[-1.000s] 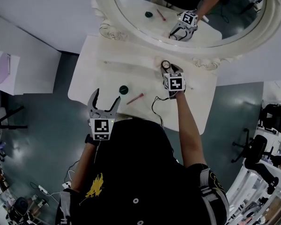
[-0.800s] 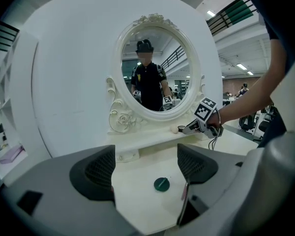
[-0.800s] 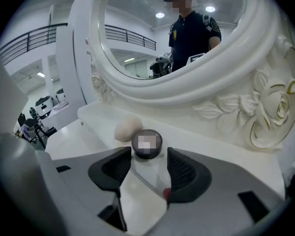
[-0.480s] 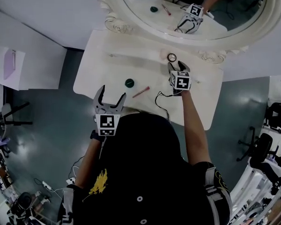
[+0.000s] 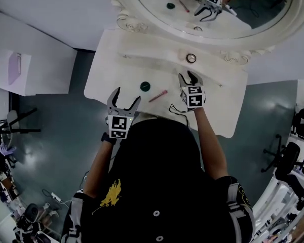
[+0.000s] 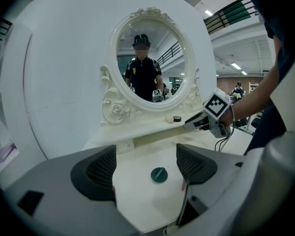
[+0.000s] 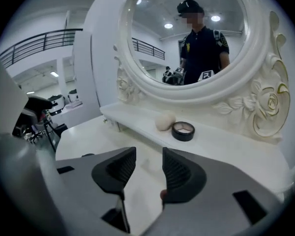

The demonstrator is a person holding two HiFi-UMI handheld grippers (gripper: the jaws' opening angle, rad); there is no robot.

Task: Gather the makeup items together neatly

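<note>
Four makeup items are spread apart, so nothing is gathered yet. A flat dark-green round disc (image 5: 145, 86) and a slim pink pencil (image 5: 158, 95) lie on the white counter (image 5: 116, 70). A round black pot (image 5: 191, 58) and a beige sponge ball (image 7: 164, 121) are set on the ledge under the oval mirror (image 5: 253, 14). The disc is framed just ahead of the left gripper (image 5: 126, 96), whose jaws are spread wide and empty, probably to take it in. The right gripper (image 5: 187, 77) is held short of the pot; its jaws have just been closing, with a narrow gap left and nothing between them.

Oval mirror (image 5: 253, 14), white dressing table (image 5: 116, 75), possibly cable (image 5: 172, 108)
</note>
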